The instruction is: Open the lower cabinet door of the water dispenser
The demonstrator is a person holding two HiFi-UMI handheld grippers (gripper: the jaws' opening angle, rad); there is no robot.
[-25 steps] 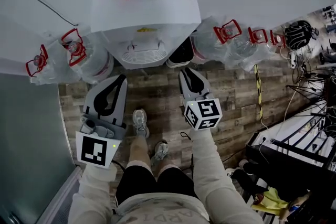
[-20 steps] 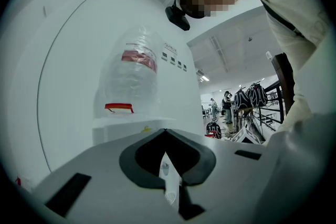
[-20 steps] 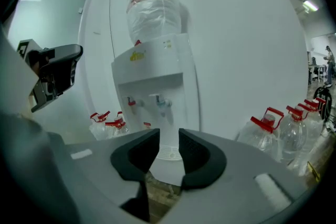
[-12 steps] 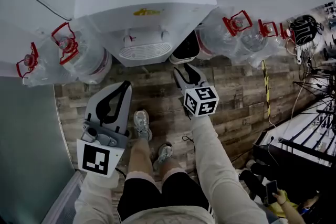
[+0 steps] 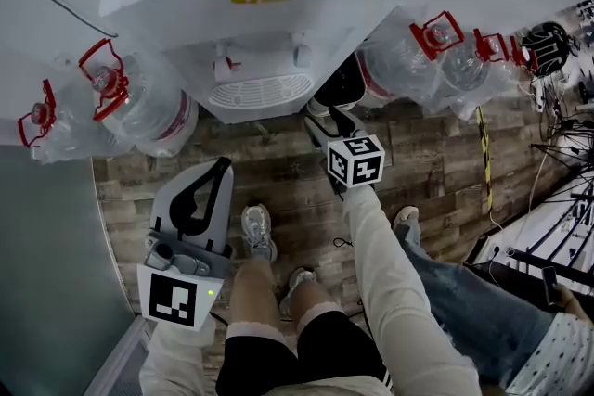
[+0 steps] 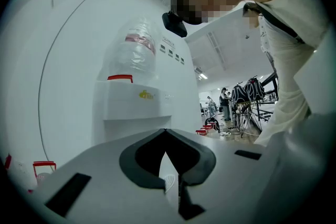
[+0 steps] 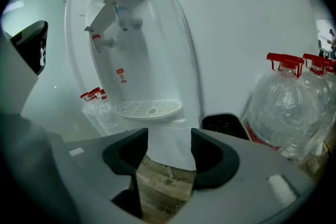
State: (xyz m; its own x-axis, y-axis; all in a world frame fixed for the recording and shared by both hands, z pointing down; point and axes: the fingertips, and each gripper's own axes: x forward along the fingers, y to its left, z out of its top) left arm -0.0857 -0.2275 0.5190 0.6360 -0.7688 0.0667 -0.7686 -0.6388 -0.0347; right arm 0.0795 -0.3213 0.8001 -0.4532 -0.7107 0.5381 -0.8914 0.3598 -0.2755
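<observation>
dispenser (image 5: 260, 5) stands white against the wall, with a plastic-wrapped bottle (image 6: 134, 50) seated on top of it. the drip tray (image 5: 260, 93) juts from its front under the two taps. clear jugs with red handles crowd both sides of the dispenser: left jugs (image 5: 139, 107) and right jugs (image 5: 408, 60). whether they hold water can't be told. a black bin (image 5: 339, 86) sits just beside the dispenser's right side, its inside dark and its contents not visible.

the lower door (image 7: 170, 147) is the white panel under the drip tray and looks shut flush with the dispenser front.

the right gripper (image 7: 169, 135) is low in front of the dispenser's right corner, near the bin. its jaws are spread wide and have just been opening. only the door panel and floor show through the gap, and the pads touch nothing. the left gripper (image 6: 166, 132) is further back from the dispenser and left of the tray. its jaw tips are together and it holds nothing.

bare wood floor (image 5: 278, 167) lies between the dispenser base and the person's shoes (image 5: 258, 232). the jugs hem that strip on both sides. a second person's leg (image 5: 464, 292) stands well right of the dispenser, beside the right arm. a cluttered bench edge (image 5: 557, 236) lies further right.
</observation>
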